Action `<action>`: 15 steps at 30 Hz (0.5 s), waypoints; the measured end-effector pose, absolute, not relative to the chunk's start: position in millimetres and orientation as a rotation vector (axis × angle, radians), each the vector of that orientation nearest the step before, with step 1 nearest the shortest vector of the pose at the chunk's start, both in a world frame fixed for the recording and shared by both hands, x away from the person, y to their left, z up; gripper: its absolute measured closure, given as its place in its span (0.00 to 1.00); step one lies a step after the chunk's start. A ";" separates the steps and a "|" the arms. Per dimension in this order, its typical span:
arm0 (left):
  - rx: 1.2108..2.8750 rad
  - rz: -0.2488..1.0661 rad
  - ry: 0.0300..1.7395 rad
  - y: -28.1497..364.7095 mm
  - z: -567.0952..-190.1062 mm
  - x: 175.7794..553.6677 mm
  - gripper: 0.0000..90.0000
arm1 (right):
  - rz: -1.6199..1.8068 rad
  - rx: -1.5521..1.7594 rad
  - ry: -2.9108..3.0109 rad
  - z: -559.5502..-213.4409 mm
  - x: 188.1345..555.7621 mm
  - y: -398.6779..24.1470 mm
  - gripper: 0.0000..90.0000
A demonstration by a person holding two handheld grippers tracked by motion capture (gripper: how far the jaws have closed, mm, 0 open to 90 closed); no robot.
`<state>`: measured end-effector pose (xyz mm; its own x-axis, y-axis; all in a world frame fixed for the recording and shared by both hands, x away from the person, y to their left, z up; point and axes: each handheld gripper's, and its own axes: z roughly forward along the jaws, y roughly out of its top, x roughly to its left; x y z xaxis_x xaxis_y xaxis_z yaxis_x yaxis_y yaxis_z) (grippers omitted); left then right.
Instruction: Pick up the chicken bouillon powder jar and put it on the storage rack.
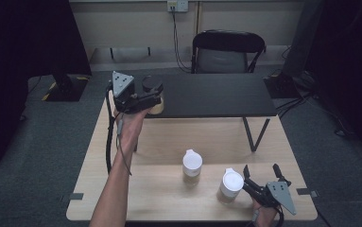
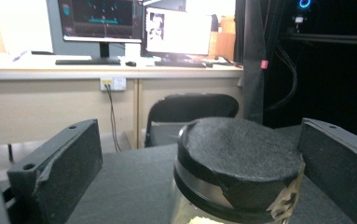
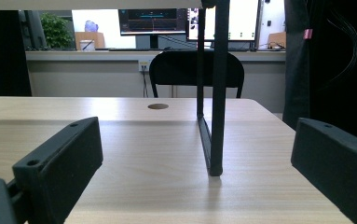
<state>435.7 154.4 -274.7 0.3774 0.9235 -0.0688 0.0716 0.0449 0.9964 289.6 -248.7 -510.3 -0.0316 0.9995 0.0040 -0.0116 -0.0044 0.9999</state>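
Jar w/ black lid [image 1: 153,94], upper left of high view, set on black shelf [image 1: 216,94]; left gripper [image 1: 156,93] spread wide around it, pads clear — judged placed, 1 of 3 done. Two white-lidded jars [image 1: 192,168] [image 1: 229,185] left on wood table [image 1: 159,198], lower centre, pale contents, approx. half full. Right gripper [image 1: 262,172] spread, nothing between jaws, lower right beside nearer jar.
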 end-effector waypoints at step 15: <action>1.320 0.884 0.894 154.6 -269.2 411.1 0.00 | 1.242 1.188 1.222 -510.3 289.4 -248.7 0.01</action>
<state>411.1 154.6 -269.2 0.4053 0.9135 -0.0359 -0.0260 0.0508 0.9984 289.4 -248.7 -510.3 -0.0321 0.9995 0.0039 -0.0122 -0.0043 0.9999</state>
